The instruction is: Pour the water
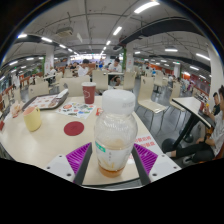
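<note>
A clear plastic bottle [113, 135] with a white cap stands upright on the white table [40, 148], between my gripper's fingers. It holds a little amber liquid at the bottom. My gripper [113, 160] is open: the purple pads [82, 155] flank the bottle, with a gap of table showing at each side. A red cup [89, 93] stands beyond the bottle, farther back on the table.
A red round coaster [74, 128] lies left of the bottle. A pale yellow container [33, 118] and a tray of items [48, 101] sit farther left. A person [208, 128] sits at the right. Chairs and tables fill the hall behind.
</note>
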{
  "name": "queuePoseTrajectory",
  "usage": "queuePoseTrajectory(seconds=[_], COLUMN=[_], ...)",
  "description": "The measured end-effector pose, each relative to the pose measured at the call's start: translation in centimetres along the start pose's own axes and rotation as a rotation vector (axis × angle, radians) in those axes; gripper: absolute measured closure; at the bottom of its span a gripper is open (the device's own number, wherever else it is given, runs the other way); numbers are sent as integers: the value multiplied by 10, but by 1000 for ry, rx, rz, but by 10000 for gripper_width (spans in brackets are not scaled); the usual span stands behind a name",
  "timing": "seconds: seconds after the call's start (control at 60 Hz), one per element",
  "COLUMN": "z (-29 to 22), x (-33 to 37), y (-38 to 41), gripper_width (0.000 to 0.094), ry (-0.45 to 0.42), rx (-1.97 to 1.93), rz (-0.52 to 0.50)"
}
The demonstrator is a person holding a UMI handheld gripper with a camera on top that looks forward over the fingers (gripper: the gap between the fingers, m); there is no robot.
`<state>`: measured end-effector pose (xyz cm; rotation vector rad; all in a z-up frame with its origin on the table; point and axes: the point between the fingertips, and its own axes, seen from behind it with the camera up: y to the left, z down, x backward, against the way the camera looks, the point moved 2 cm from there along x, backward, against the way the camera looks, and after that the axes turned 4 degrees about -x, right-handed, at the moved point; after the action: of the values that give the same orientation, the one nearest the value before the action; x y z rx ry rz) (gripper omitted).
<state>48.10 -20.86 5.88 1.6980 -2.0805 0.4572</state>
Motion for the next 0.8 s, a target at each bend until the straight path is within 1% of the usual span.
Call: queuePoseTrajectory(seconds=[0.033,0.067,0.083,0.117,0.167,0.233,0.25,0.4,0.5,0.617,0.8], z=[0,-1,-2,-5,-7,-8,-8,-11,-27,-69,-149], x=[-5,-10,-12,-16,-15,-17,-17,-16,-12,-4,-3], y=[1,-1,-2,-1,1,0,0,3,9,19,64], gripper_width=[229,344,373,392,426,463,495,495,495,495,496], ry=[-10,-18,-26,-42,-43,-52,-52,-37,-51,-84,-154], rx=[4,9,14,9,-6,-12,-12,24,81,211,536], rz=[-7,4,9,-5,-17,-7,-3,30,64,120,279])
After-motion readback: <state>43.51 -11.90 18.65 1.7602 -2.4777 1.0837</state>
